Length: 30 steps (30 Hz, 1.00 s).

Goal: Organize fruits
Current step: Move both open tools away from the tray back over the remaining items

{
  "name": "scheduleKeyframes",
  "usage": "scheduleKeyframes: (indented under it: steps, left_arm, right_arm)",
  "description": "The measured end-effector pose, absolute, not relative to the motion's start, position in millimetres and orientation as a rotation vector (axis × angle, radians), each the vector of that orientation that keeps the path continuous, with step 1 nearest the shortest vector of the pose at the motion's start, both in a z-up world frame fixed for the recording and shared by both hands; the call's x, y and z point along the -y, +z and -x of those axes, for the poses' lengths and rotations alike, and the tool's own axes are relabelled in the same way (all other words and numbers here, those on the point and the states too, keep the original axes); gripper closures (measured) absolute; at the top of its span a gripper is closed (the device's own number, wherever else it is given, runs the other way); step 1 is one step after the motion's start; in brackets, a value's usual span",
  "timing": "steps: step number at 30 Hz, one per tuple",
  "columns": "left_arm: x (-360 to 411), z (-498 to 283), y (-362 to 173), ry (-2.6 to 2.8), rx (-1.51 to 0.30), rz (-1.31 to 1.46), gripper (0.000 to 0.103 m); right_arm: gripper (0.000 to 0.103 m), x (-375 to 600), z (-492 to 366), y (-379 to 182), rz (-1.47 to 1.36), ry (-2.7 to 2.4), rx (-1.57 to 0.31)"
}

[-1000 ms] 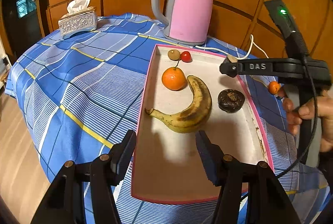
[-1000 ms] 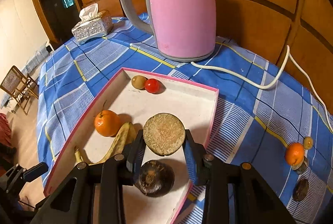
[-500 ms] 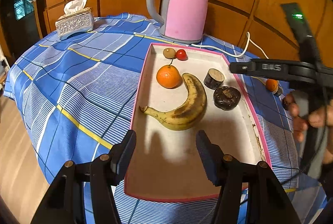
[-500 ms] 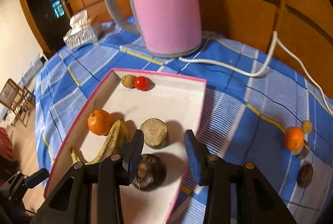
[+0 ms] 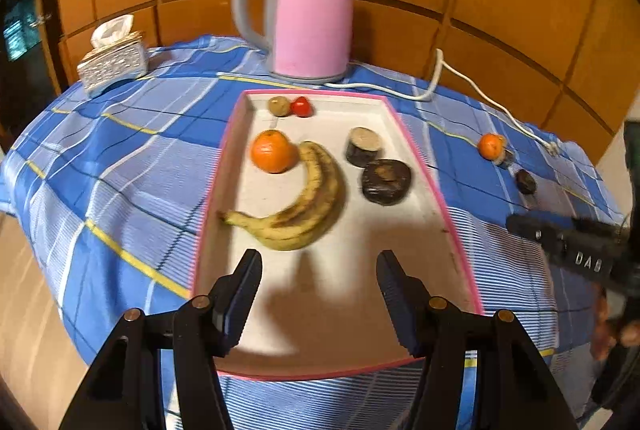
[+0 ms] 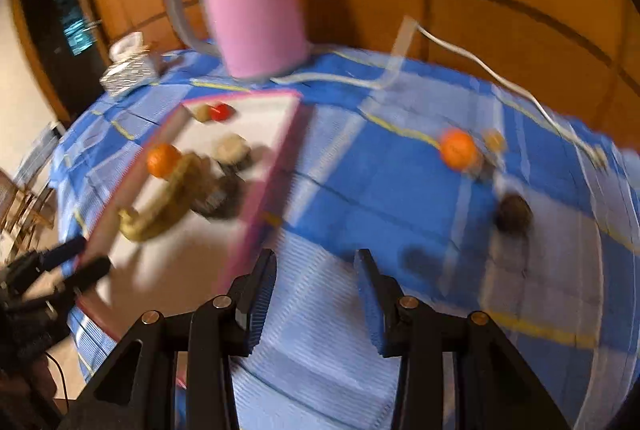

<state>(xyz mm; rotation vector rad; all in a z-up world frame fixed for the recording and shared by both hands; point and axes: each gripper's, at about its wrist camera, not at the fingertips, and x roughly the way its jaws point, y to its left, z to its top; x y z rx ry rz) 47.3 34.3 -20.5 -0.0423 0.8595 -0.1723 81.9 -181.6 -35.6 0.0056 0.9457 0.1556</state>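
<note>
Right claw hangs empty, jaws narrowly parted, over bare cloth beside the tray. Ahead and to its right sit the stray orange and dark fruit, out on the desk. Left claw, half open and empty, hovers over the tray; the right is nearer.

- A pink-edged tray lies on the blue checked cloth.
- Inside it lie a yellow banana with brown spots, an orange just beside it, a small brown fruit touching a little red one, a cut brown stub, and a dark round fruit.
- Outside the tray, another orange and a dark round fruit sit on the cloth.
</note>
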Motion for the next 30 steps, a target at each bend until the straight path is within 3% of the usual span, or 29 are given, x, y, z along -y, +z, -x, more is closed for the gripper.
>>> scheduleKeyframes:
  steps: [30]
  left_arm:
    - [62.8, -33.0, -8.6, -0.4, -0.857, -0.126, 0.043]
  right_arm:
    - [0.062, 265.1, -11.4, -48.7, -0.115, -0.114, -0.923]
